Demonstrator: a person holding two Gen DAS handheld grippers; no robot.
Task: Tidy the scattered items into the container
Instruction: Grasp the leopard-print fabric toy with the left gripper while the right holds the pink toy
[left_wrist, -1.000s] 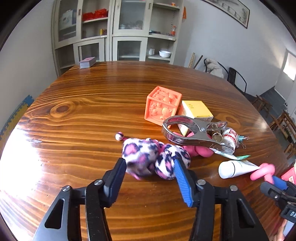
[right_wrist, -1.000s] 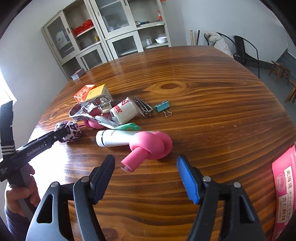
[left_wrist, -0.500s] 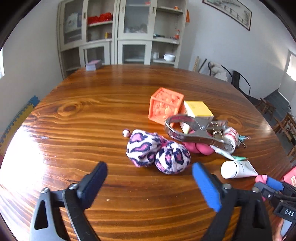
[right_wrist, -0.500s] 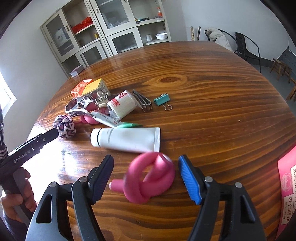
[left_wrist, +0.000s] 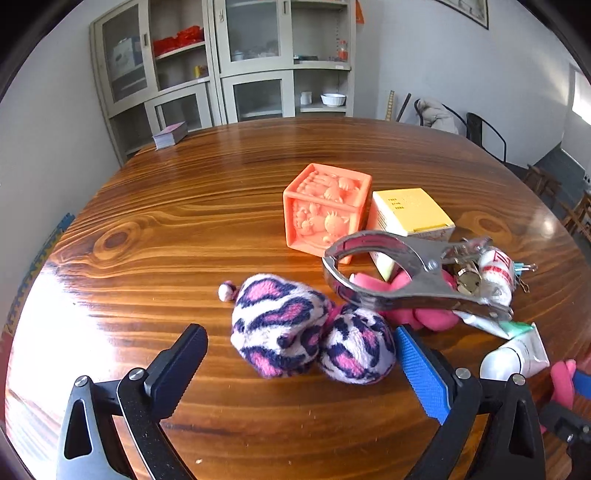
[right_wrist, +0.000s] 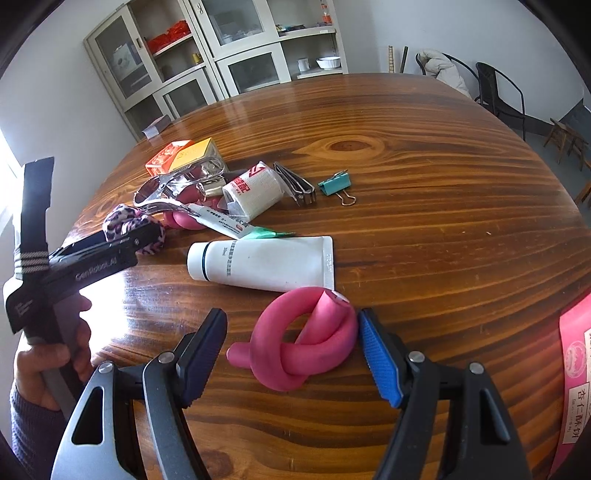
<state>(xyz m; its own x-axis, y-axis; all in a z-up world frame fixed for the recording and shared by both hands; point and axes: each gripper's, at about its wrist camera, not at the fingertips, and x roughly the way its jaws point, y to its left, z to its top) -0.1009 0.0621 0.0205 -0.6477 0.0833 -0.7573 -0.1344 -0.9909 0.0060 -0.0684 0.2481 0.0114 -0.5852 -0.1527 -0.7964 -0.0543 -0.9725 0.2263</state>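
Lying on the round wooden table (left_wrist: 155, 236), the fuzzy pink-and-navy leopard-print scrunchie (left_wrist: 310, 332) sits between the opening, unclamped jaws of the left gripper (left_wrist: 299, 360); right of the scrunchie, the right gripper (right_wrist: 291, 345), jaws spread, brackets the knotted pink foam tube (right_wrist: 303, 350), blue pad touching it.

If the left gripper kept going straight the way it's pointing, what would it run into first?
Most likely the pink leopard-print plush toy, lying right ahead of the open left gripper, its right end already close to the blue pad. Beyond it sits the metal clamp, though depth is hard to judge.
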